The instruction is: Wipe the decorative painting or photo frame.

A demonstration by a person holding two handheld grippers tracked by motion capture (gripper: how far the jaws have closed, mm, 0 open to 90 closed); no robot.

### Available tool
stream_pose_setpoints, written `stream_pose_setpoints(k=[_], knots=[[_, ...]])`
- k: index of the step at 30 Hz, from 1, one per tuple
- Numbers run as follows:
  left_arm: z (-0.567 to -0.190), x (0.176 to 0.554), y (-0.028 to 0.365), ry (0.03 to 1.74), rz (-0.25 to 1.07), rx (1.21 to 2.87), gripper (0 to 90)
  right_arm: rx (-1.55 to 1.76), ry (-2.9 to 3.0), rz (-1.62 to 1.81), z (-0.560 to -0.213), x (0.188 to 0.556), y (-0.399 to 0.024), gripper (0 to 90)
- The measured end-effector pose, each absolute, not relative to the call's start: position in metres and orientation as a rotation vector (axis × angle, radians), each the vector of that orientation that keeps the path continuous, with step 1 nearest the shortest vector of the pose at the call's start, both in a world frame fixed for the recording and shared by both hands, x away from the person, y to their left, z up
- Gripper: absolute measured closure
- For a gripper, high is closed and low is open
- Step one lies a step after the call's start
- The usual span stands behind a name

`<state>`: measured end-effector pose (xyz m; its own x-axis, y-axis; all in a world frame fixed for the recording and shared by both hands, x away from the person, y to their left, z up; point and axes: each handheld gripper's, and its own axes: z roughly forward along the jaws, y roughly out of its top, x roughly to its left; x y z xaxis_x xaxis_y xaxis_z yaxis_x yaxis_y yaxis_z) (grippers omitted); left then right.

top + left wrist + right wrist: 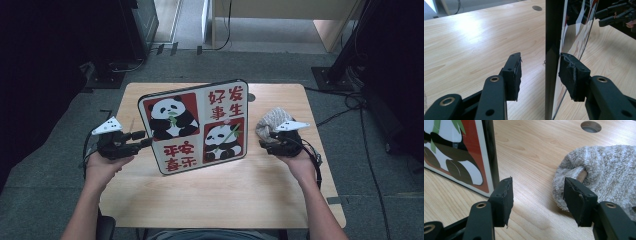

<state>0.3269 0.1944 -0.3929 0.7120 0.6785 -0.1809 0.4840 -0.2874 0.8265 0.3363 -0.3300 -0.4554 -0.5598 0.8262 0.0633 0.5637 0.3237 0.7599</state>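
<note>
So on my left gripper (540, 72) the fingers (515, 75) sit either side of the panda picture frame's (197, 125) edge: the right pad is touching the glossy front, the left pad stands clear of the black back edge with bare wood showing in the gap, so I'd call it released, not pinching. Over on my right gripper (537, 200) the fingers (504, 200) are spread and hold nothing; one pad sits just beside the frame's black side, the other is right up against the fuzzy grey cloth (604, 172), and I can't tell whether it actually touches the fluff. Zooming out to the high view, the frame stands upright, tilted back a bit, around the middle of the wooden tabletop (225, 200), its front facing me: two pandas on red squares and red characters on white. My left gripper (141, 140) is at its left edge, my right gripper (264, 145) just off its lower right corner, and the cloth (270, 122) lies bunched up right behind that gripper, near the tabletop's right side.
</note>
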Motion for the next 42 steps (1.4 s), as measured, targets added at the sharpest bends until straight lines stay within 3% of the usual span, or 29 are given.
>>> stream_pose_setpoints(k=[24, 42], knots=[[-0.396, 0.325, 0.209, 0.882, 0.269, 1.945, 47.7, 1.284, 2.257, 1.125, -0.46, 0.34, -0.336, 42.5], [-0.415, 0.34, 0.227, 1.014, 0.314, 1.935, 40.8, 1.337, 2.222, 1.157, -0.462, 0.344, -0.346, 42.8]])
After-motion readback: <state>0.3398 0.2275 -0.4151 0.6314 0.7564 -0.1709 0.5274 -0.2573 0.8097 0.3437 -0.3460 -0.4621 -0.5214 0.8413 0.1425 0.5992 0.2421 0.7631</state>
